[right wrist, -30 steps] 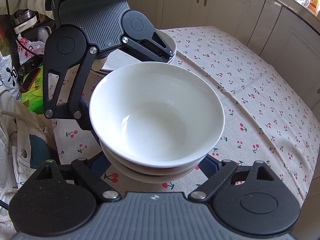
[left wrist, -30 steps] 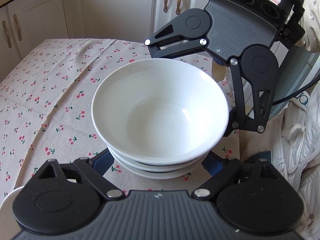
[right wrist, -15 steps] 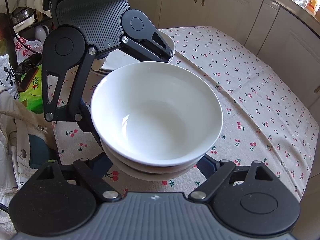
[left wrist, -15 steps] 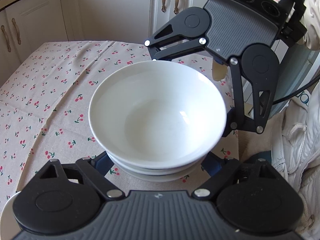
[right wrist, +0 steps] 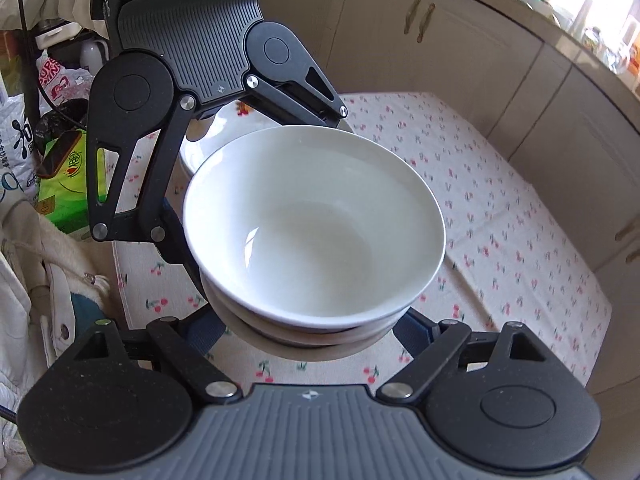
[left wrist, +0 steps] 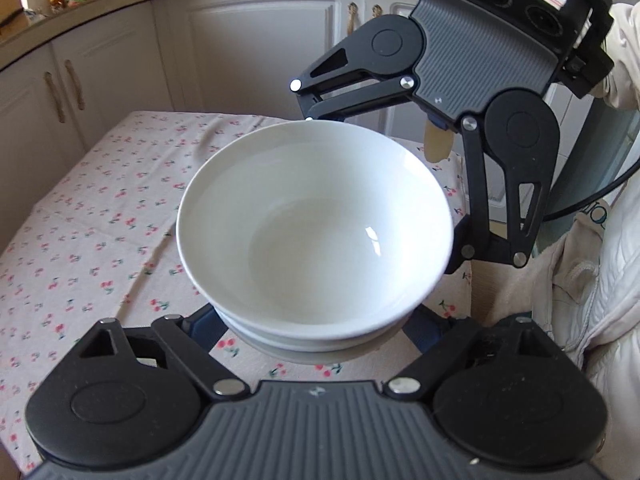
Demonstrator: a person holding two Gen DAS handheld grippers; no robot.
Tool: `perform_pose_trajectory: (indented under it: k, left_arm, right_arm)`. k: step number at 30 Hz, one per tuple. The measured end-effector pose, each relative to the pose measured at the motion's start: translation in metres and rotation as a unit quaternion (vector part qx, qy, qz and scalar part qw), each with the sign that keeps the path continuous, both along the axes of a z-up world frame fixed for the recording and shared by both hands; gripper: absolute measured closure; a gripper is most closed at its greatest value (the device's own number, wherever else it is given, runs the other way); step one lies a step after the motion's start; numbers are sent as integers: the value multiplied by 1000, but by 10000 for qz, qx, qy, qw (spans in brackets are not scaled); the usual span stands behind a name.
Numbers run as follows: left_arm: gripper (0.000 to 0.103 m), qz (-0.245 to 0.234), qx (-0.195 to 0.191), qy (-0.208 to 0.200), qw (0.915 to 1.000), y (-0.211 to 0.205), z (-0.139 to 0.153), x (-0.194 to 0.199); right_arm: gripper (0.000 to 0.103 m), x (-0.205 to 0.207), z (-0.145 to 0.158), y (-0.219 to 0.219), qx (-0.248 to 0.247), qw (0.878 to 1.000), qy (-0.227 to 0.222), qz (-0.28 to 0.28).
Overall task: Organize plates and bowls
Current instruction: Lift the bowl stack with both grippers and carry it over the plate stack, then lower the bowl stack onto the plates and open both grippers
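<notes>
A stack of white bowls [left wrist: 316, 232] fills the middle of both views, nested, and it also shows in the right wrist view [right wrist: 316, 228]. It is held in the air above the cherry-print tablecloth [left wrist: 100, 216]. My left gripper [left wrist: 316, 332] is shut on the stack from one side. My right gripper [right wrist: 312, 332] is shut on it from the opposite side and shows across the bowls in the left wrist view [left wrist: 452, 92]. The left gripper shows across them in the right wrist view [right wrist: 192, 76]. The fingertips are hidden under the bowls.
White plates [right wrist: 216, 136] lie on the table behind the left gripper in the right wrist view. Cream cabinets [left wrist: 248, 48] stand past the table's far edge. A white jacket [left wrist: 592, 288] and bags [right wrist: 60, 160] sit off the table's side.
The stack of bowls has risen higher off the table with both grippers. The table now looks farther below, and more of the cabinets and counter shows.
</notes>
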State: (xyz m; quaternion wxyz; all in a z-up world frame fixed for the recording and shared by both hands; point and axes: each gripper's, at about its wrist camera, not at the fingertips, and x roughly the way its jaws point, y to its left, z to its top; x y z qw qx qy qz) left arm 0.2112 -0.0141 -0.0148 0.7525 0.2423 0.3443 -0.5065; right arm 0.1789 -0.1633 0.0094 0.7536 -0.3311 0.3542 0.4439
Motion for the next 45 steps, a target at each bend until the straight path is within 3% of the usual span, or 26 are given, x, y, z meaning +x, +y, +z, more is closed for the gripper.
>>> perform_pose_trajectory:
  k: [9,22,32,45]
  left_arm:
    - [12,620,114,-264,9977,51,10,-3]
    - [12,1192,305,-196,9922,100,-13,12]
    - [13,1271,203,-50,9917,120,-24,17]
    - [12,1299,94,-51,9915,125,-26,17]
  right_arm:
    - [11,17,7,60,-31,9977,-270,614]
    - [11,62,-25,129,-95,9946,-43,1036]
    - [11,81,-40,153,-223,9940,88,1066]
    - [10,68,-39,148,-259,9951,34,953]
